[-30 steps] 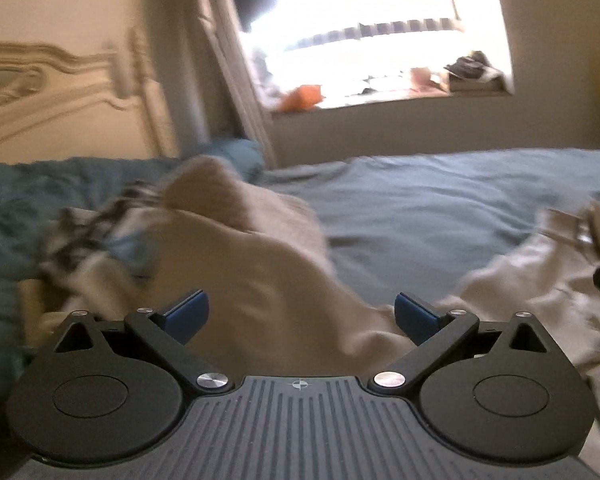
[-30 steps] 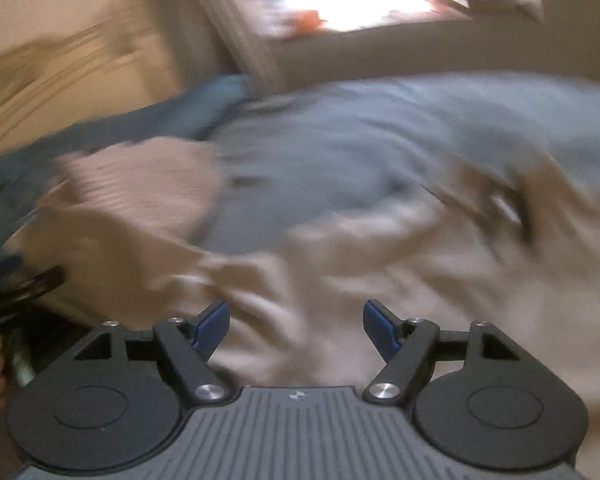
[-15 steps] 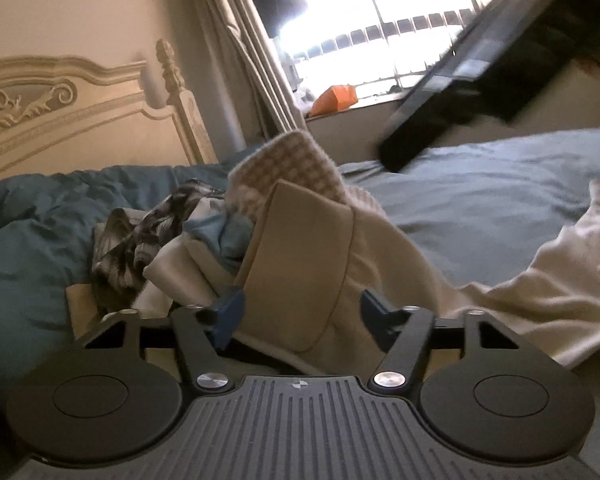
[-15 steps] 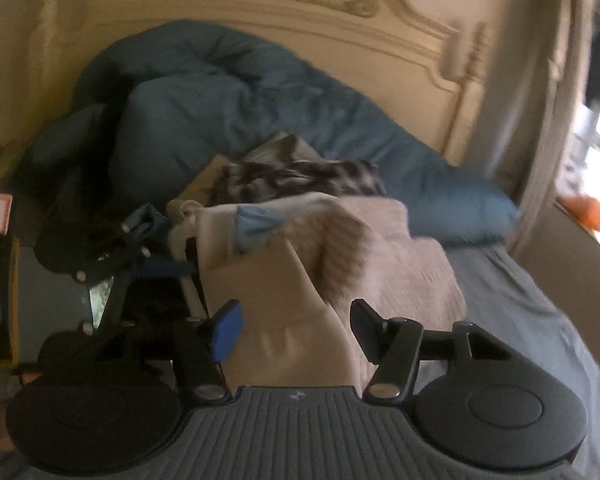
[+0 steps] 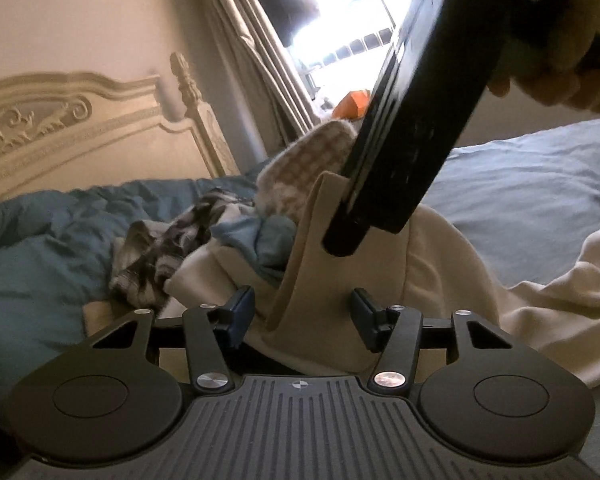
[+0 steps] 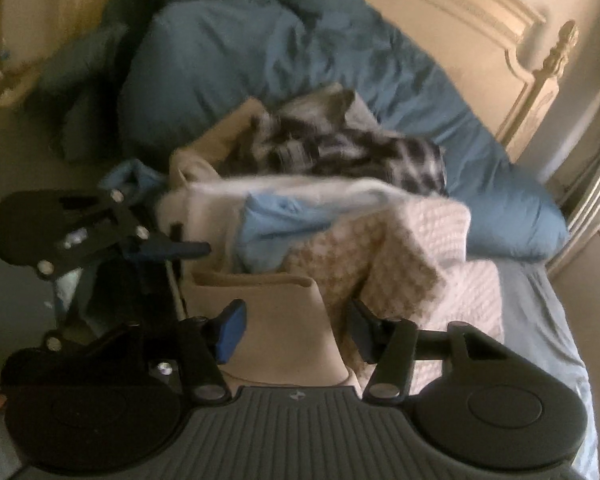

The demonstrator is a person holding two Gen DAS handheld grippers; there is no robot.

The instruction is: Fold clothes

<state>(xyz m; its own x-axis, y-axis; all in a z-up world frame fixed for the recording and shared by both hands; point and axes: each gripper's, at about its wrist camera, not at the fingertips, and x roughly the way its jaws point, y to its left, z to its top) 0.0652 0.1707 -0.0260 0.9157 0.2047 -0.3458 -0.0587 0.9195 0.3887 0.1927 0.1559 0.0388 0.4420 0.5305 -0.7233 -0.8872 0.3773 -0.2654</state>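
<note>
A heap of clothes lies on the bed. Uppermost in it is a thick beige garment (image 5: 332, 280) (image 6: 280, 320) with one edge standing up. My left gripper (image 5: 302, 316) is open, and that beige fold rises between its fingers. From above, my right gripper (image 6: 296, 328) is open over the same beige cloth, which fills the gap between its fingers. Its dark body (image 5: 400, 120) crosses the left wrist view, held by a hand (image 5: 560, 80). The left gripper (image 6: 100, 232) shows side-on at the heap's left edge. Whether either gripper pinches the cloth is unclear.
In the heap are a black-and-white plaid garment (image 5: 160, 256) (image 6: 340, 152), a light blue one (image 5: 260, 236) (image 6: 276, 224) and a beige checked one (image 5: 300, 160) (image 6: 360, 264). A cream garment (image 5: 540, 300) sprawls on the blue sheet (image 5: 520, 184). Bunched teal duvet (image 6: 240, 40) and carved headboard (image 5: 60, 120) lie behind.
Both grippers swung from the spread cream garment to the heap near the headboard. The left fingers narrowed around the beige fold. The right gripper came in overhead and moved closer.
</note>
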